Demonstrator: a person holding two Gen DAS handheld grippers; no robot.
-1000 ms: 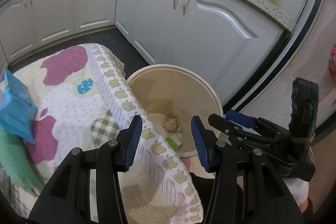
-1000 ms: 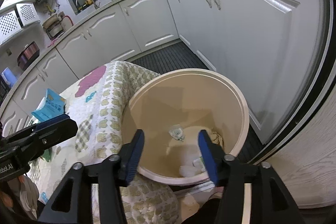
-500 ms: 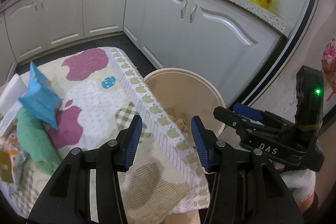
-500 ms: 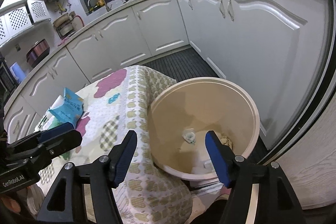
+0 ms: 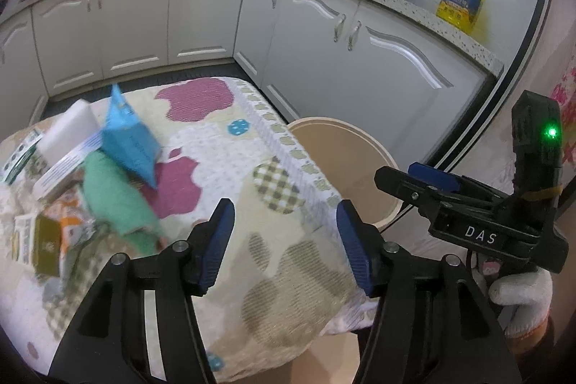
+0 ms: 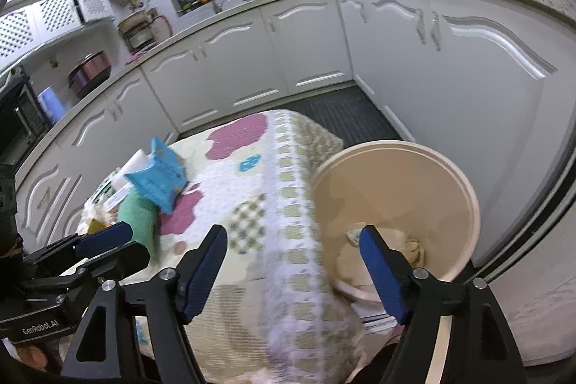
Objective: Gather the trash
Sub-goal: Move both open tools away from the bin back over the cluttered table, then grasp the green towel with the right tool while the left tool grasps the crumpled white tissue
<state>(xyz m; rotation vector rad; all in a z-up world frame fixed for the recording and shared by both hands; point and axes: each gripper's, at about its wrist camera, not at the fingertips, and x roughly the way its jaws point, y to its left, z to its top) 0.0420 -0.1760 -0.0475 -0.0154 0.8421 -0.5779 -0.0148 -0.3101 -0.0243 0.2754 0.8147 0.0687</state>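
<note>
blue packet stands tilted on the bench's far-left pile, tip up, against a green cloth | beige bin beside the bench holds crumpled scraps | left gripper jaws spread, empty | right gripper jaws spread, empty

"DAS" marks the right hand-held gripper; "GenRobot.AI" the left hand-held gripper.

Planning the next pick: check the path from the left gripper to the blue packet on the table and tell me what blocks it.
Nothing visible blocks it. The left gripper is open and empty over bare tablecloth; the blue packet leans on the pile ahead to its left, over a green cloth, top exposed.
</note>
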